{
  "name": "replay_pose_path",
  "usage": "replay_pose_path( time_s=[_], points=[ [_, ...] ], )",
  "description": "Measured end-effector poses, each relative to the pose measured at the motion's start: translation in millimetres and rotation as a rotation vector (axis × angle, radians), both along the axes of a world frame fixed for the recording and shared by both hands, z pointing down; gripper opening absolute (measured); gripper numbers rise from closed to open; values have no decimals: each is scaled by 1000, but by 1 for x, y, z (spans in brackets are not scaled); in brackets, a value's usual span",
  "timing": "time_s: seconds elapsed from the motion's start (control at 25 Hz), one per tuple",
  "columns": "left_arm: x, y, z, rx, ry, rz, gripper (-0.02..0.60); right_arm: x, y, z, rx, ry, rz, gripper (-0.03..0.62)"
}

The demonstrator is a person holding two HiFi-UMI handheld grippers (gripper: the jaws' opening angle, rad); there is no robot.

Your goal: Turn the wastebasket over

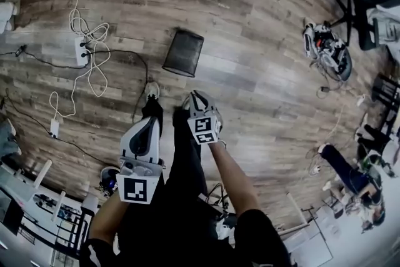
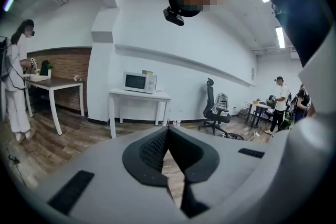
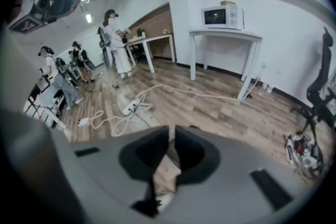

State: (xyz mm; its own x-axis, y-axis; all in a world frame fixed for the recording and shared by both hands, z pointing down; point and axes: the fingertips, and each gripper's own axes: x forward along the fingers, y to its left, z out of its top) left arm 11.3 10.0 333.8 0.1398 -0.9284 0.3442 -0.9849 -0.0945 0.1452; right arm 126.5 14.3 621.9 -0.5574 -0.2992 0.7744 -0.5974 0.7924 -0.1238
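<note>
jaws together on left gripper (image 2: 167,132) and right gripper (image 3: 171,132), both empty.

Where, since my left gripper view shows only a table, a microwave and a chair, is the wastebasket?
Observer: In the head view, the black mesh wastebasket sits on the wood floor, just ahead of the person's shoes.
Operator: Is the right gripper on it?
Observer: No. The right gripper hangs short of it, clearly apart, with its fingers together and nothing between them.
</note>
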Motion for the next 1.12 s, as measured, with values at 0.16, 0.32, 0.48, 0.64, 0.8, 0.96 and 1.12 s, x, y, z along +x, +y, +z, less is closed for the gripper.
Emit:
replay_pose_path(
  time_s=[0.16,0.32,0.48,0.64,0.8,0.96,1.12],
  points=[
    [-6,-4,30,-20,3,-13,34,-2,3,62,-26,56,-29,36],
    [-14,2,52,-40,32,-37,34,-5,15,123,-71,132,-61,96],
    [-15,8,70,-59,68,-50,34,-5,28,165,-80,217,-155,98],
    [-16,10,88,-67,72,-40,34,3,35,211,-78,295,-227,98],
    [-20,7,107,-60,62,-22,34,14,38,257,-86,364,-263,98],
    [-22,8,130,-68,59,-16,34,25,47,296,-88,427,-292,98],
    [-16,6,148,-69,72,-8,34,34,53,331,-55,473,-345,98]
  ],
)
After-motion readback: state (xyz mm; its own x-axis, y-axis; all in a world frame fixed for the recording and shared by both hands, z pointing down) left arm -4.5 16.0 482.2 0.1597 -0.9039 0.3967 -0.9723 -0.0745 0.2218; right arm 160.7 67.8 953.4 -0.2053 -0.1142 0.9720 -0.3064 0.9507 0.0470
